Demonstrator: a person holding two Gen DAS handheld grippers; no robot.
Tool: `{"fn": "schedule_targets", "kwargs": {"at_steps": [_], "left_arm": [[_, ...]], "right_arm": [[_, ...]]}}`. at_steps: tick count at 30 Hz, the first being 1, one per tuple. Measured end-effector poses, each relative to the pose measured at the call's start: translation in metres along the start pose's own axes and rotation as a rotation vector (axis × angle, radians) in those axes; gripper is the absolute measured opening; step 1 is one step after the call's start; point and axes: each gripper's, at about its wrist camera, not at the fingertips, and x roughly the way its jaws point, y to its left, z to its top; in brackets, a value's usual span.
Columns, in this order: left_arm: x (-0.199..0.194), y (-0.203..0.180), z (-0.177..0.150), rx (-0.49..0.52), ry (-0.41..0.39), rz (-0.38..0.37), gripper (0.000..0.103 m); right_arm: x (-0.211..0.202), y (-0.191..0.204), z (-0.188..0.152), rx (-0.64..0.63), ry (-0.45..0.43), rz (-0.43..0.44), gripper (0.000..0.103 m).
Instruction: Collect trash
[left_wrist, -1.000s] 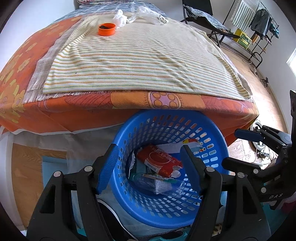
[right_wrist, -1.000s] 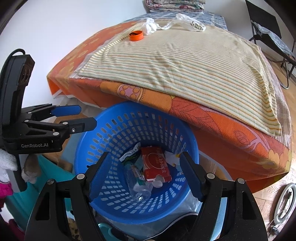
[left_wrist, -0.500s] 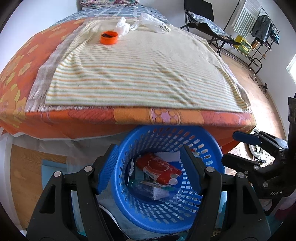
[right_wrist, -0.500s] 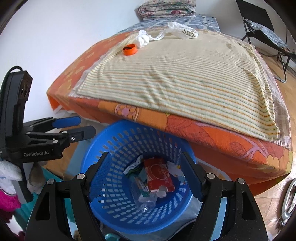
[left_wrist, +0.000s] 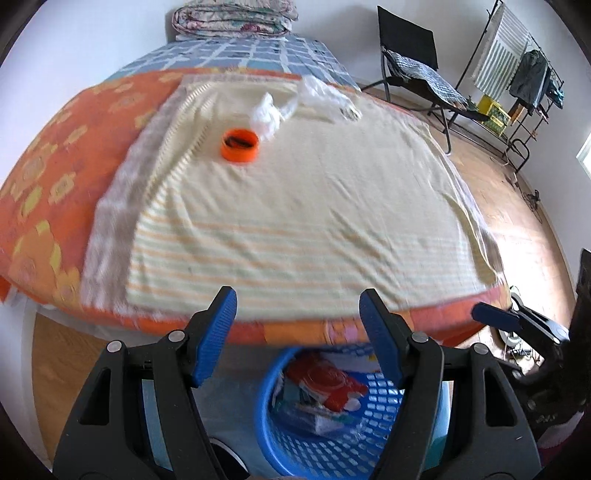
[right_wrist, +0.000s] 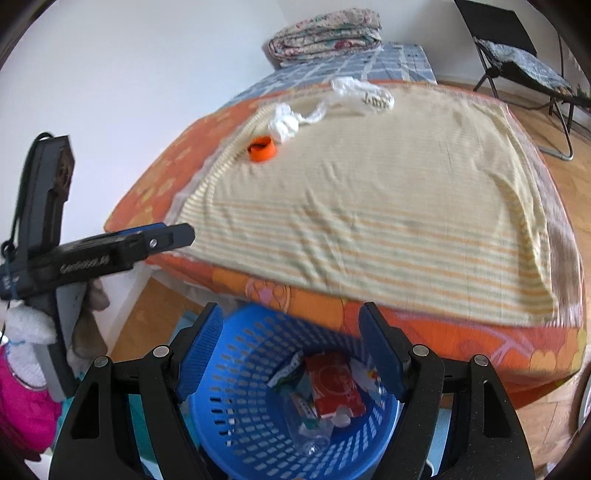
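Note:
A blue slotted basket (left_wrist: 295, 456) (right_wrist: 236, 417) stands on the floor at the foot of the bed, holding a red packet (right_wrist: 334, 387), a clear bottle and other wrappers. On the striped blanket far up the bed lie an orange lid (left_wrist: 240, 145) (right_wrist: 262, 148), a crumpled white tissue (left_wrist: 264, 115) (right_wrist: 284, 122) and a clear plastic bag (left_wrist: 325, 98) (right_wrist: 358, 92). My left gripper (left_wrist: 297, 314) is open and empty, raised over the bed's near edge. My right gripper (right_wrist: 291, 332) is open and empty above the basket.
The bed (left_wrist: 44, 177) has an orange flowered cover and a striped blanket (left_wrist: 295, 221). A folded quilt (left_wrist: 232, 18) lies at the head. A black folding chair (left_wrist: 410, 66) and a clothes rack (left_wrist: 517, 70) stand on the wooden floor at the right.
Both grippers have risen and tilted up from the basket toward the bed. The basket has dropped low in both views. Both stay open and empty.

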Motion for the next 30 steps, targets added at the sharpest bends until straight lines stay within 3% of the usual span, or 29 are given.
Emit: {"fn": "schedule_targets", "kwargs": {"at_steps": [11,24,27,30], "left_arm": [[0.030,0.042,0.079,-0.065,0.004,0.048,0.071],[0.098,0.067,0.144,-0.112,0.075,0.087,0.070],[0.114,0.070,0.150,-0.122,0.103,0.094,0.055],[0.125,0.070,0.152,-0.107,0.114,0.112,0.052]], "right_arm": [[0.003,0.012,0.062,-0.032,-0.077,0.010,0.076],[0.055,-0.005,0.141,0.035,-0.087,0.033,0.076],[0.066,-0.013,0.148,0.087,-0.075,0.053,0.076],[0.075,-0.019,0.153,0.122,-0.070,0.058,0.076]]}}
